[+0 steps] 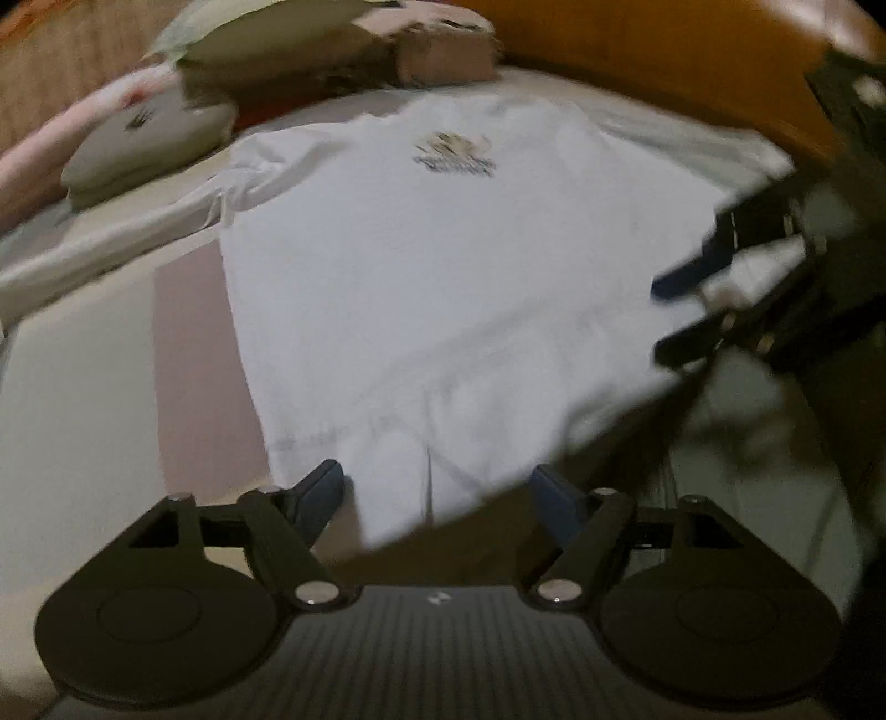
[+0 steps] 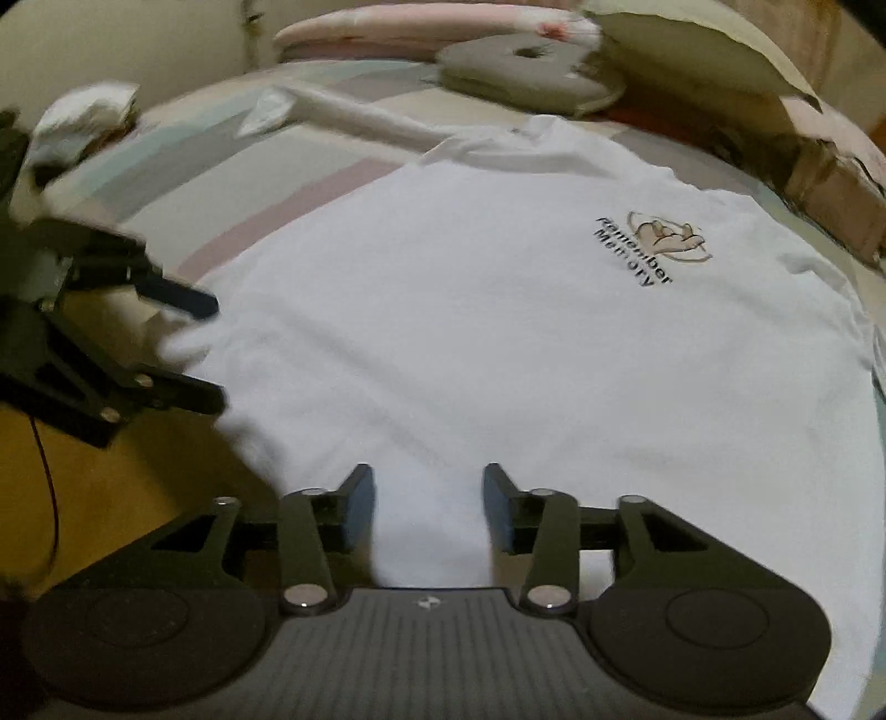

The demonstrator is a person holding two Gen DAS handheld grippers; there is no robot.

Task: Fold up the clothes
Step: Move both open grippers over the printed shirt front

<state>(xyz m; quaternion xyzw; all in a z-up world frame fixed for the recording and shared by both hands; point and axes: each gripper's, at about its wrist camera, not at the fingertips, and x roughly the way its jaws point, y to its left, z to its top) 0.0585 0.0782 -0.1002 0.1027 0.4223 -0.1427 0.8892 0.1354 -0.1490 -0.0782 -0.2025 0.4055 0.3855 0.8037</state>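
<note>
Bed (image 2: 232, 183), striped cover in pale bands of pink, grey & cream, fills both views. White shirt (image 2: 498, 354) lies spread flat on it, long sleeve (image 2: 354, 113) stretched out toward 11 o'clock in right wrist view. Chest print (image 2: 650, 246) at 1 o'clock there; in left wrist view it sits at 12, blurred.

Bare cover runs along shirt's side edge from 9 to 10 o'clock in left wrist view. Hem edge hangs over bed's near side, dark gap below it at 5 o'clock.

Top of bed crowded: grey folded garment (image 2: 531, 72), pink bundle (image 2: 421, 33) & cardboard box (image 1: 443, 61) near the collar.

Left gripper (image 1: 437, 493) at hem, fingers wide apart w/ cloth between the blue pads, not pinched. Right gripper (image 2: 429, 509) also spread over the hem, cloth between, no grip. Each shows in the other's view, at shirt's side edge, jaws parted.
</note>
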